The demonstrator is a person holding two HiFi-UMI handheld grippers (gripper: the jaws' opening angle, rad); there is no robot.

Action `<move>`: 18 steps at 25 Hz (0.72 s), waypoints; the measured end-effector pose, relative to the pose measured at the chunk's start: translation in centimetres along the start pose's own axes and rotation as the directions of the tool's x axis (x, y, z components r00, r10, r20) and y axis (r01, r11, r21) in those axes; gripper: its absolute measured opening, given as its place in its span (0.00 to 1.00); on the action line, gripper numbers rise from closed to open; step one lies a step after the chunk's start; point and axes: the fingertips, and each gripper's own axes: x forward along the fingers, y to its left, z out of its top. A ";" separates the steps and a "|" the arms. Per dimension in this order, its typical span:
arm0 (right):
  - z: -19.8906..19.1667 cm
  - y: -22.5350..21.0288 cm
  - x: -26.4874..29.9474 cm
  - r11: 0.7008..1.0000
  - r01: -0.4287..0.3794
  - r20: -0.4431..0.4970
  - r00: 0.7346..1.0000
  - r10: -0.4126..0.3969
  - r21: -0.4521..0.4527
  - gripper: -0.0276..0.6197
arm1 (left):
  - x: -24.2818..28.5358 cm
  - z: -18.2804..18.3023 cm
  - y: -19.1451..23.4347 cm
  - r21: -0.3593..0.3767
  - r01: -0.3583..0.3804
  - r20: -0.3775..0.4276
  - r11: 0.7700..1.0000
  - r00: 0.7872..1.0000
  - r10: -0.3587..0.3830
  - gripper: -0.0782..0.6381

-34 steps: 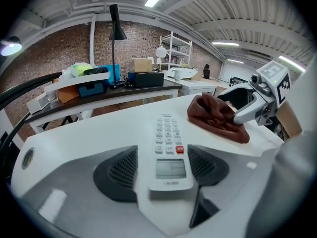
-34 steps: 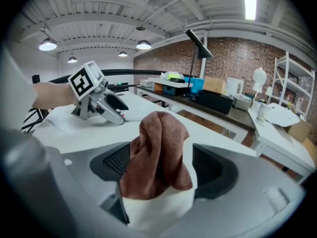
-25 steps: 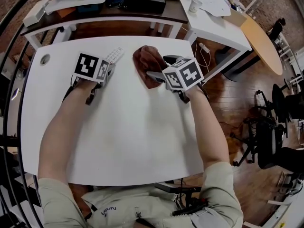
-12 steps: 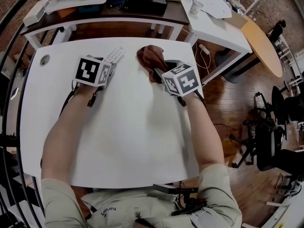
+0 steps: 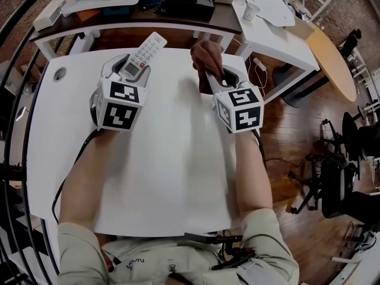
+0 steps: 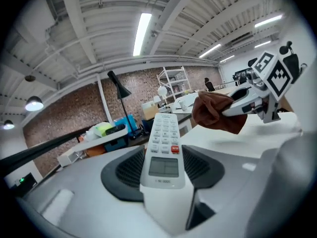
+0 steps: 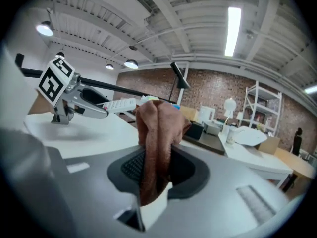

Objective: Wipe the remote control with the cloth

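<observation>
Head view: at the upper left of the frame the left gripper [image 5: 132, 67] holds the remote control [image 5: 145, 49] above the white bench [image 5: 172, 177], while at upper centre the right gripper [image 5: 212, 71] carries the brown cloth [image 5: 205, 55], the two apart. Left gripper view: the jaws are clamped on the remote control's lower end, buttons facing up at frame centre, so a firm wipe on its long free end could lever it loose. Right gripper view: the jaws are closing on a narrow bunch of cloth at frame centre, and so thin a bite might slip out once dragged across the keys.
</observation>
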 end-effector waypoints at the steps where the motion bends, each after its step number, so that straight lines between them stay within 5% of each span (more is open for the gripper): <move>1: 1.2 -0.3 -0.5 1.000 0.018 0.036 0.999 -0.018 -0.012 0.17 | -0.6 0.8 0.4 0.034 -0.044 0.035 0.998 0.998 0.042 0.45; 4: 5.4 -1.1 -2.3 0.997 0.073 0.165 0.984 -0.066 -0.037 0.17 | -2.0 2.9 1.5 0.108 -0.179 0.132 0.978 0.977 0.165 0.45; 8: 10.9 -1.1 -4.7 0.989 0.136 0.330 0.938 -0.108 -0.062 0.17 | -2.9 4.4 0.9 0.138 -0.256 0.229 0.957 0.948 0.221 0.45; 12: 14.4 1.0 -6.0 0.965 0.187 0.407 0.908 -0.098 -0.186 0.17 | -3.4 4.8 -0.9 0.125 -0.235 0.301 0.964 0.935 0.189 0.45; 18: 12.9 3.4 -4.6 0.905 0.223 0.343 0.935 -0.093 -0.363 0.17 | -3.5 4.7 -3.5 0.088 -0.164 0.337 0.983 0.933 0.125 0.45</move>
